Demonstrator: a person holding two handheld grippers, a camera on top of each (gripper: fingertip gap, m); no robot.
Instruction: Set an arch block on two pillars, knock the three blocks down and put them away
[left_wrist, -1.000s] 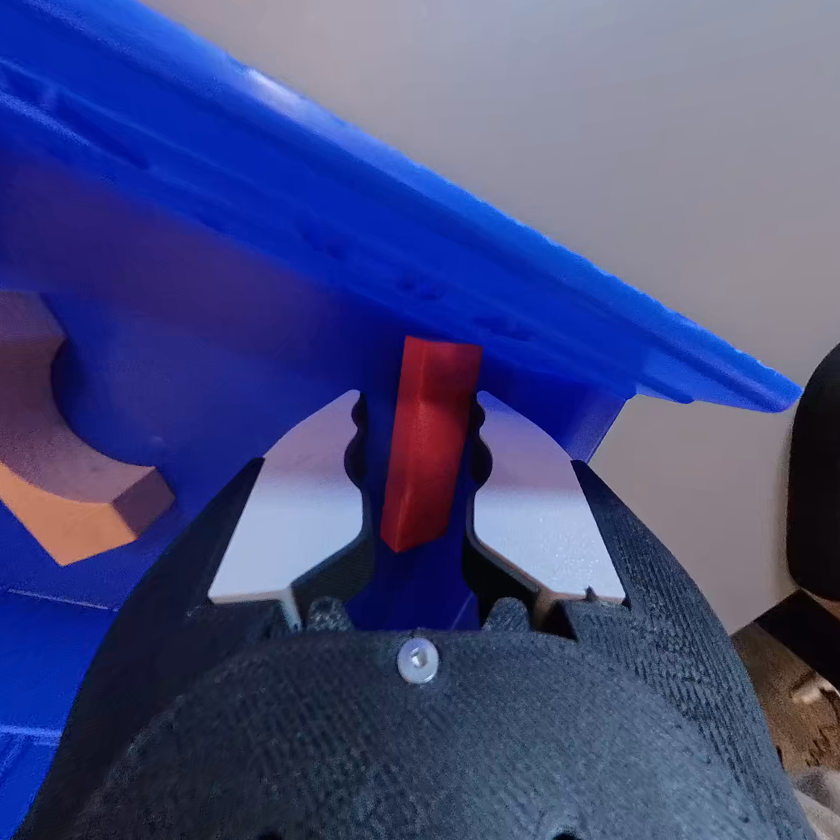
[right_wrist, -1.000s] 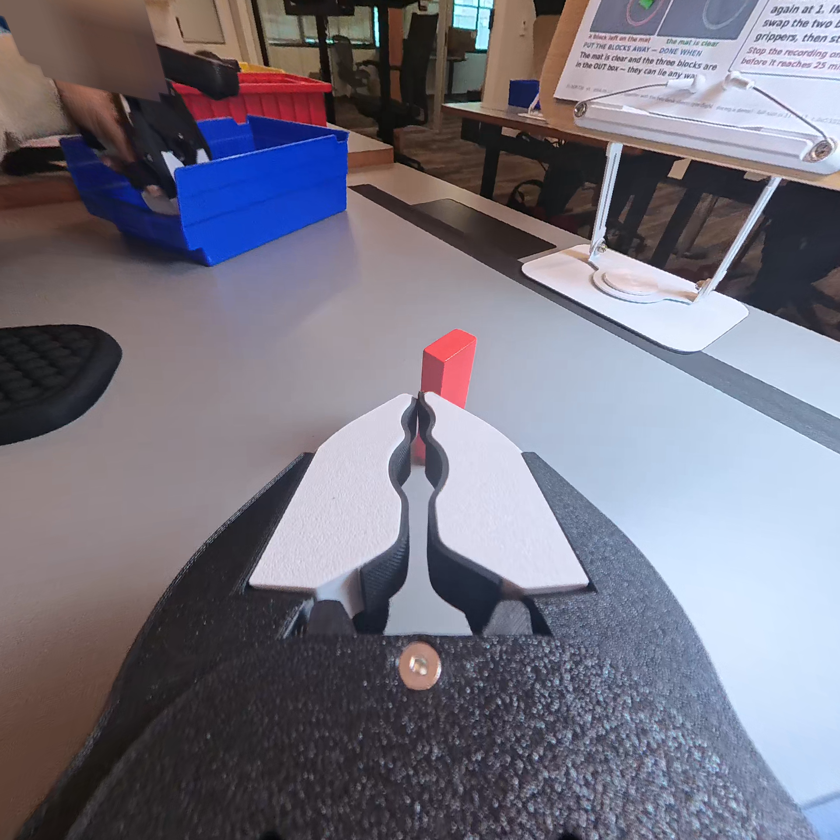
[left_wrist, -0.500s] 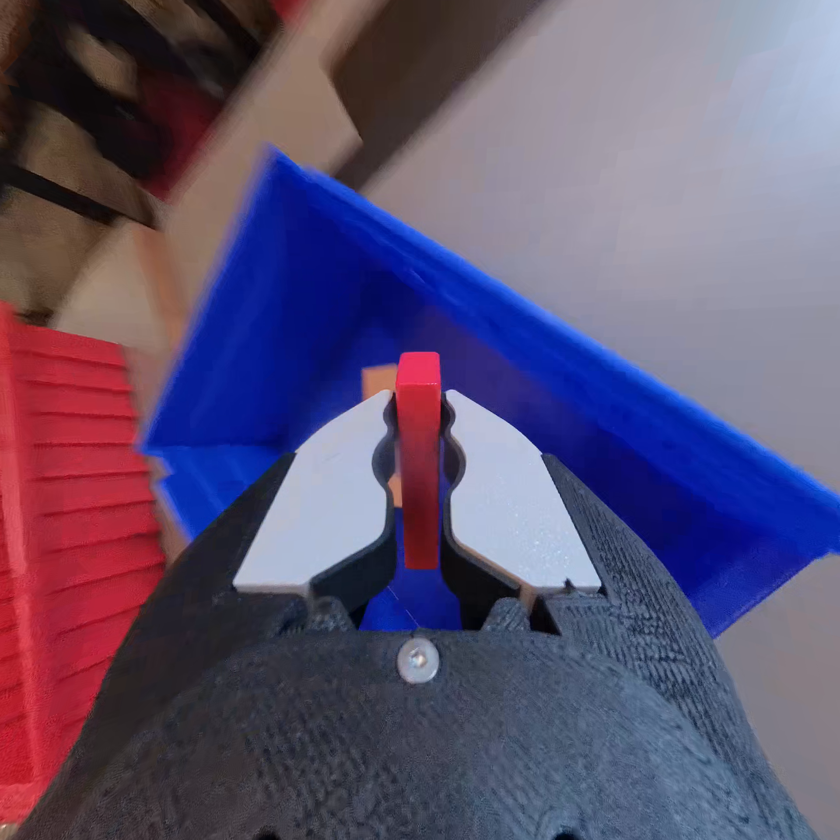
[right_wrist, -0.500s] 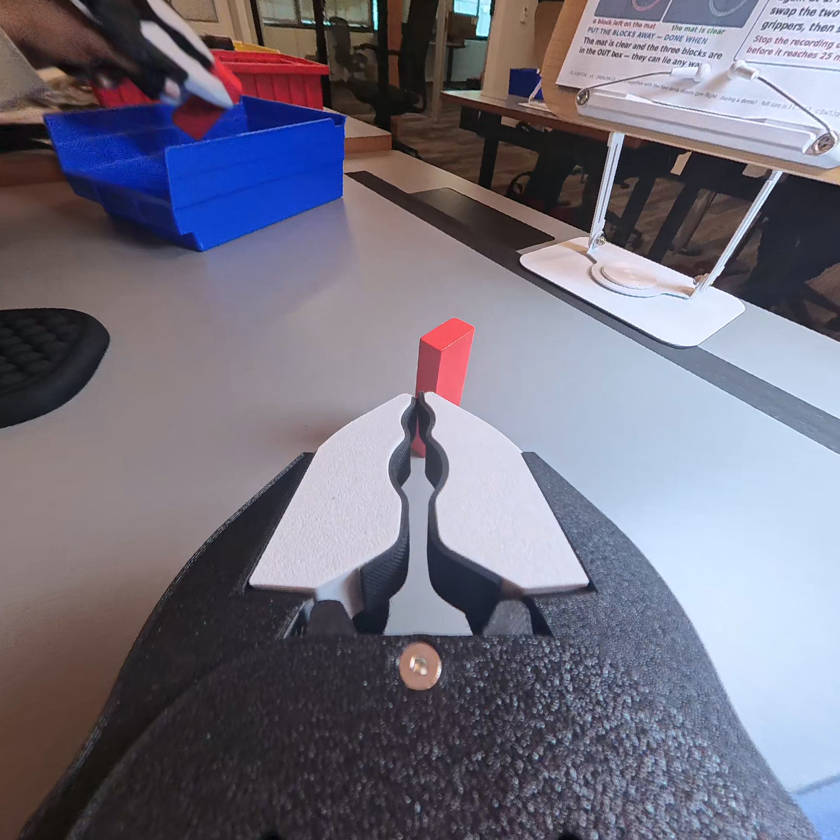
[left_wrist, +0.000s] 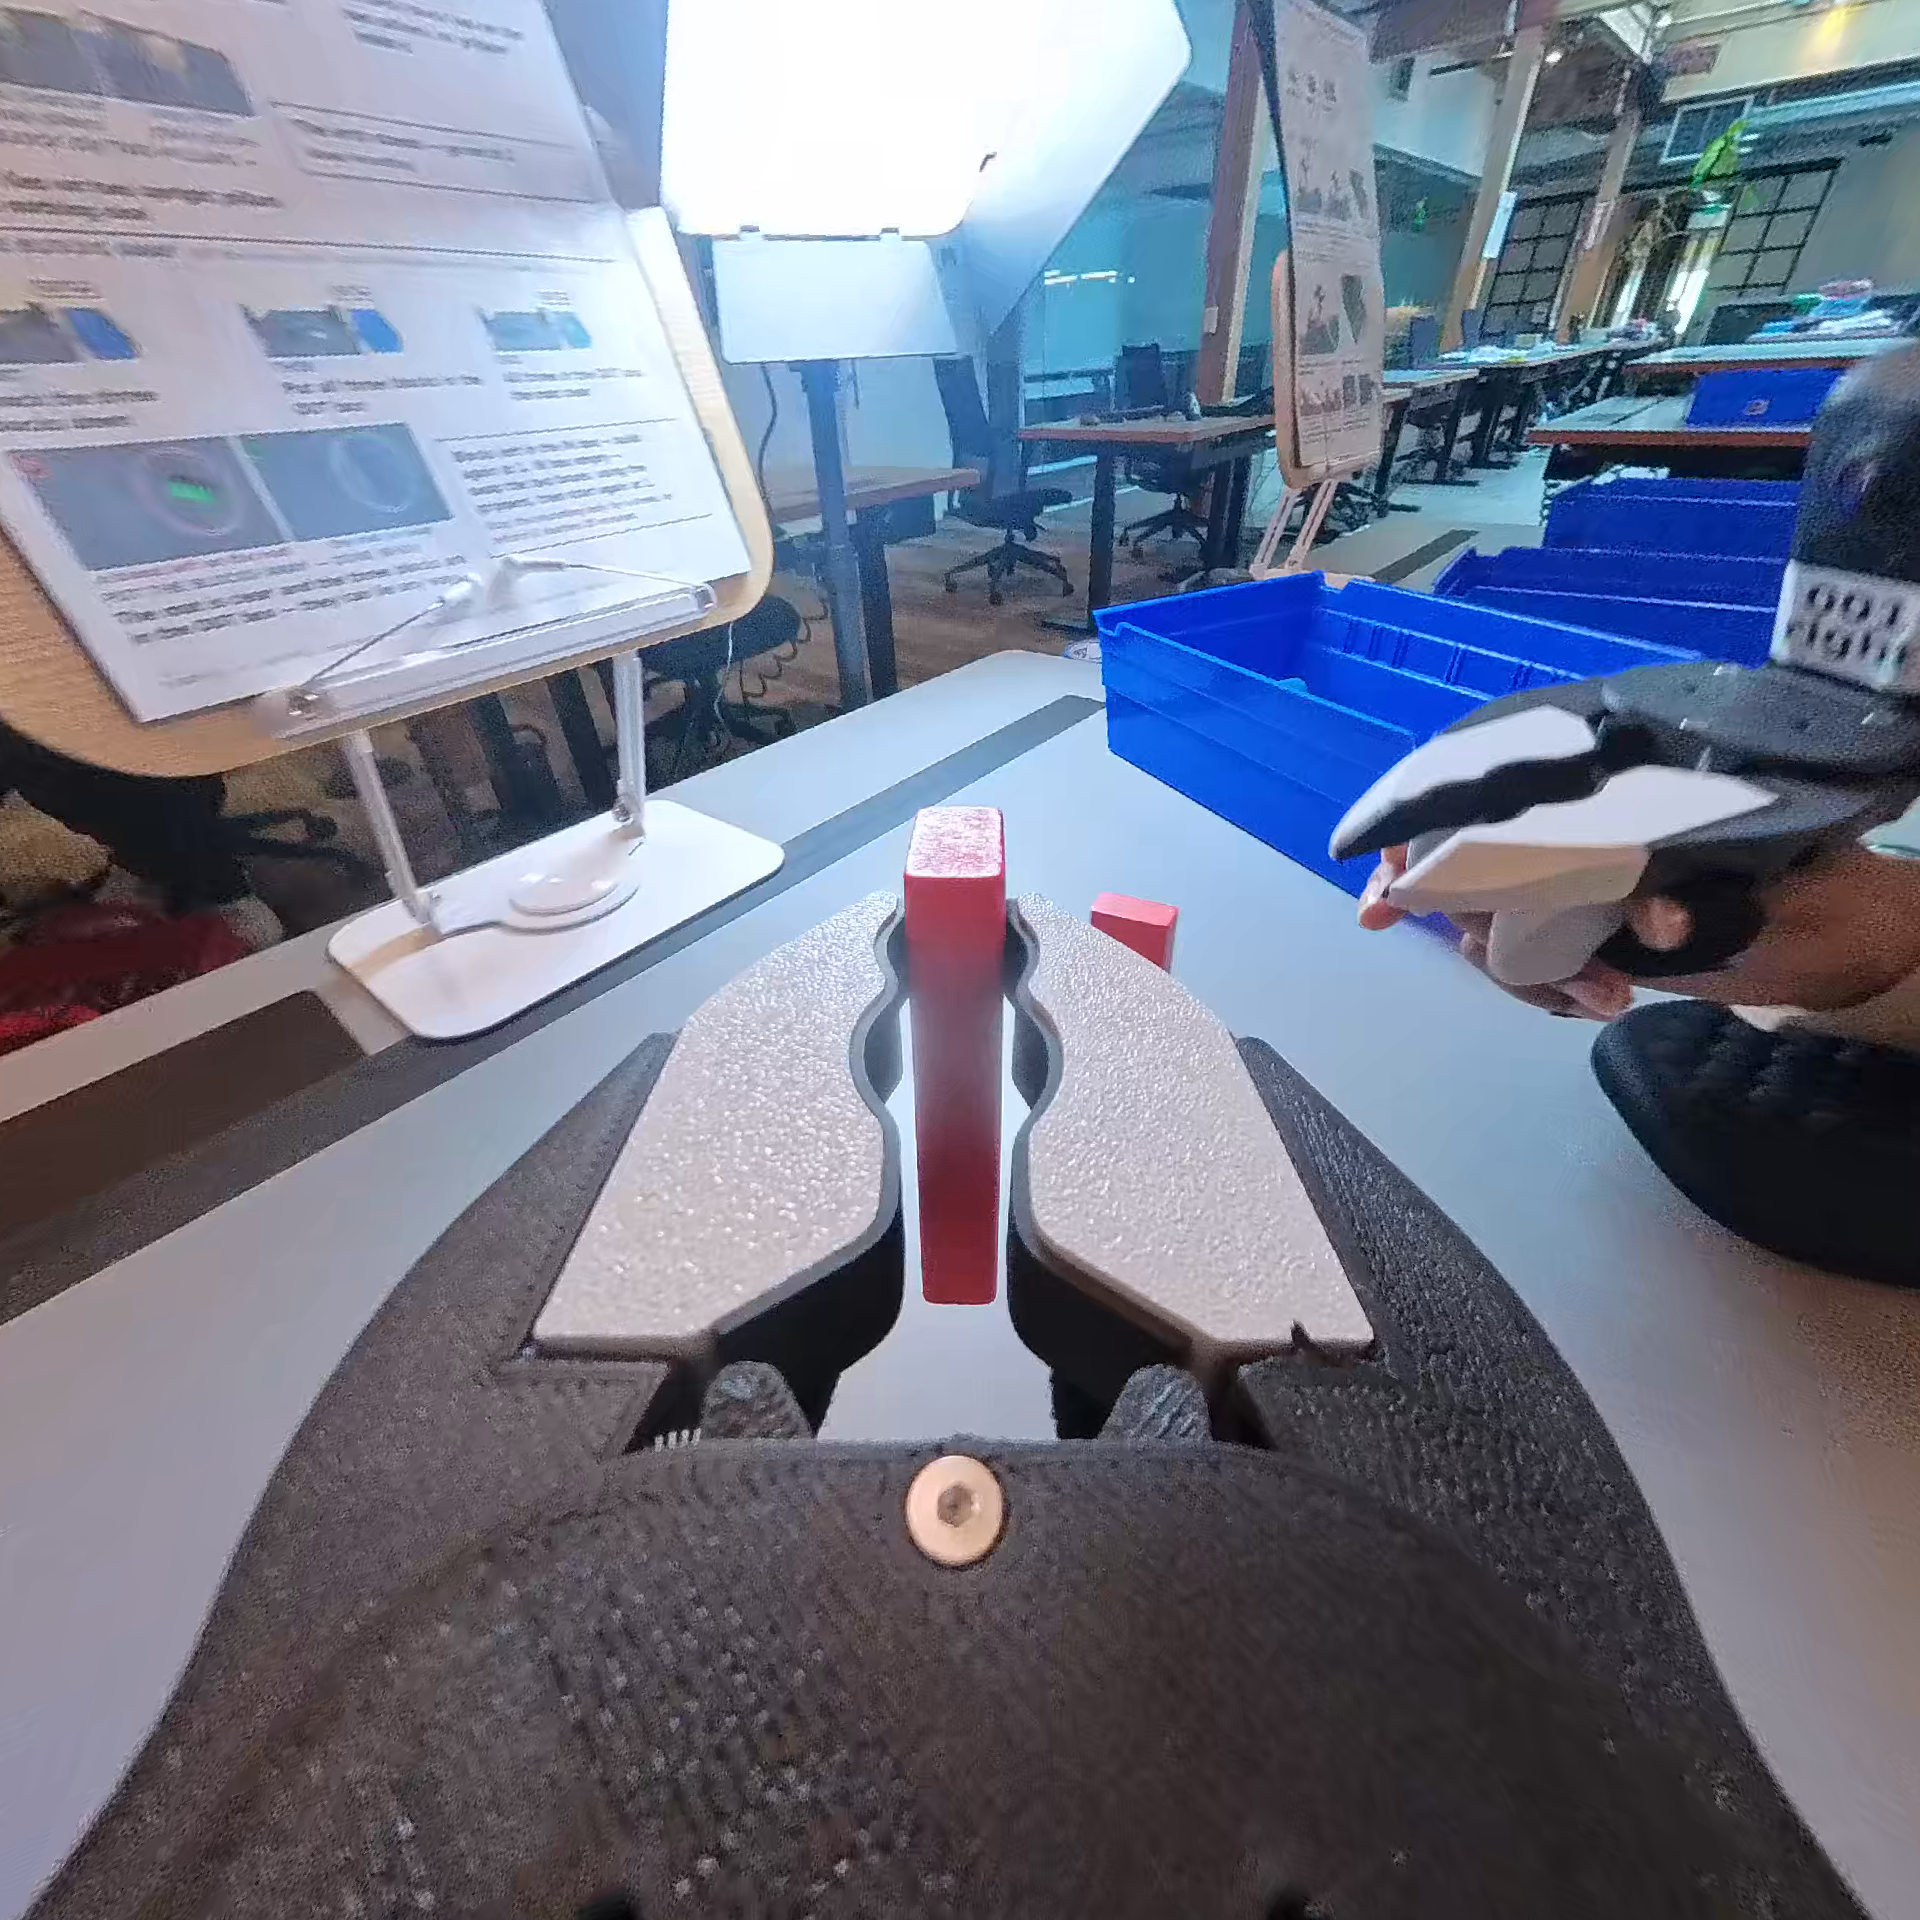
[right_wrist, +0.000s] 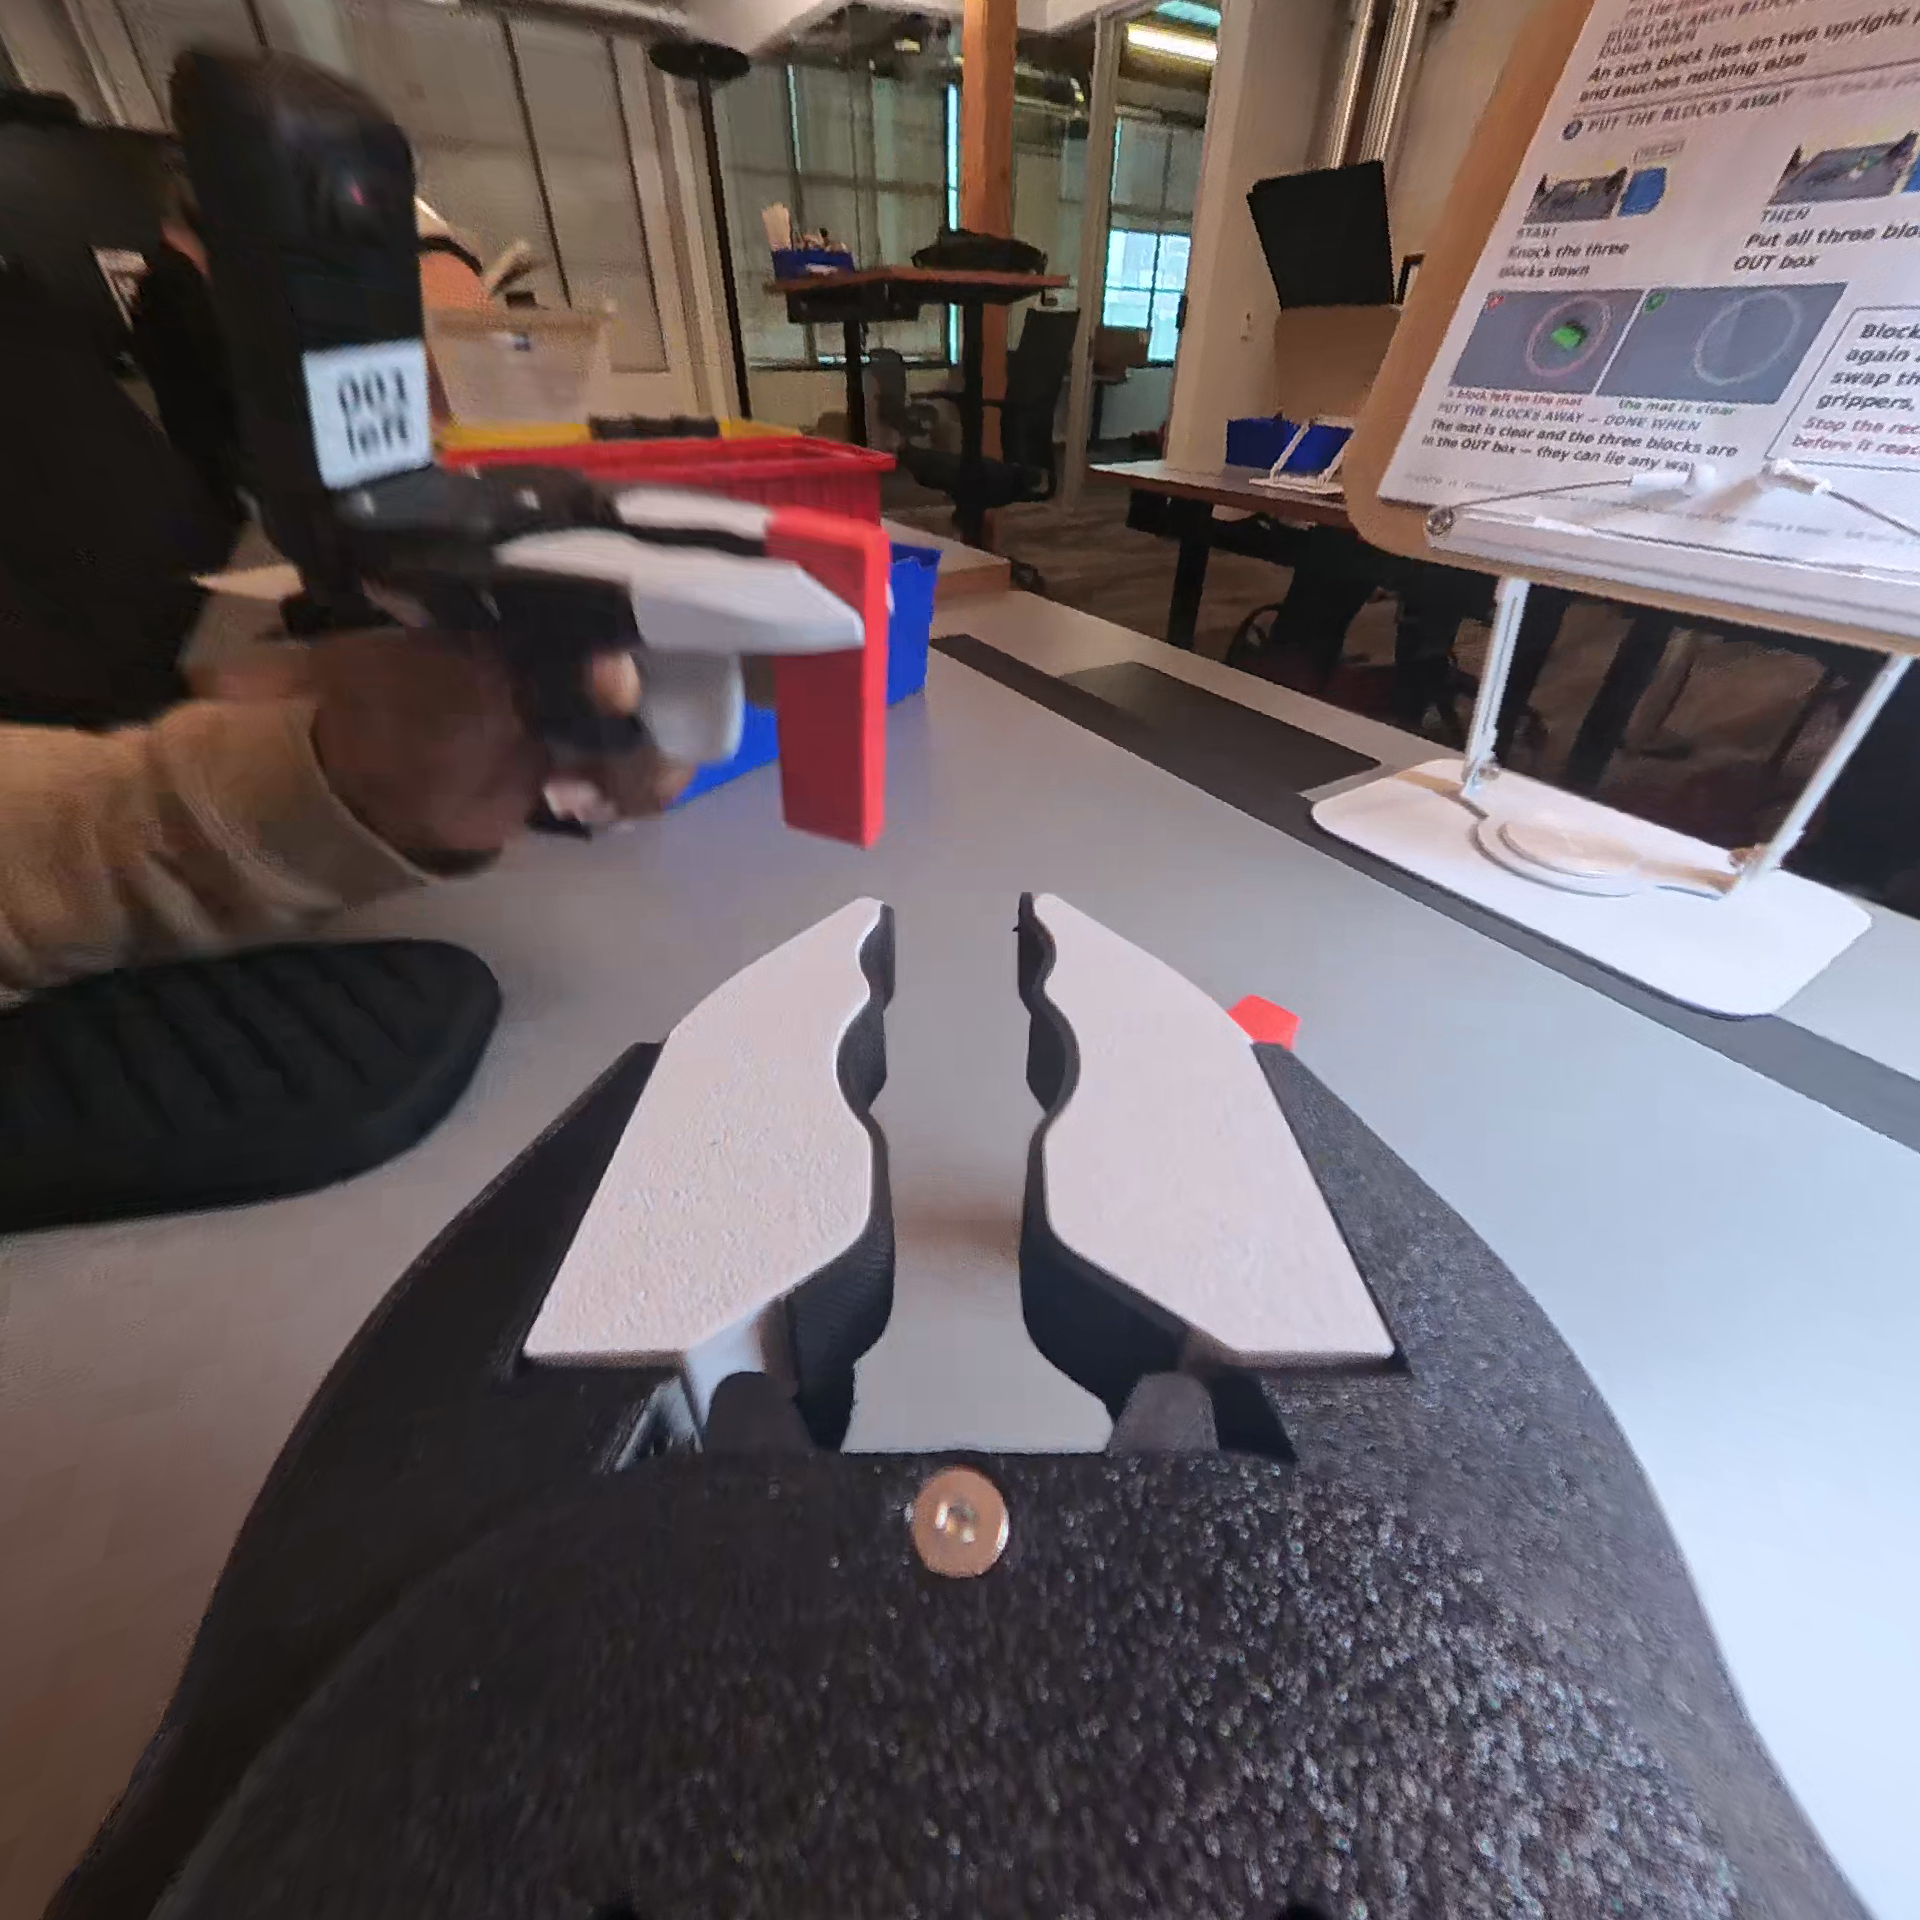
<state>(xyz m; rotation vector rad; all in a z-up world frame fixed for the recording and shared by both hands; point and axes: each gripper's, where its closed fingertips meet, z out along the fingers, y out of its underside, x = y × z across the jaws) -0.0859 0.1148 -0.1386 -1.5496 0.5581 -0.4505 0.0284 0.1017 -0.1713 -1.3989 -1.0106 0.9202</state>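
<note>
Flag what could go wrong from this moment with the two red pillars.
1. The left gripper holds its red pillar above the grey table, clamped near the top; set down tilted, it may topple.
2. The standing red pillar is close ahead; a careless placement could knock it over.
3. The right gripper is open and empty beside that pillar, mostly hidden behind its finger in its own view, so a sweep could bump it.

An open-plan office or lab: rows of desks (left_wrist: 1132, 436), office chairs (left_wrist: 1003, 520), blue parts bins (left_wrist: 1351, 665)

Low, facing views; shared table (left_wrist: 1351, 1039)
</note>
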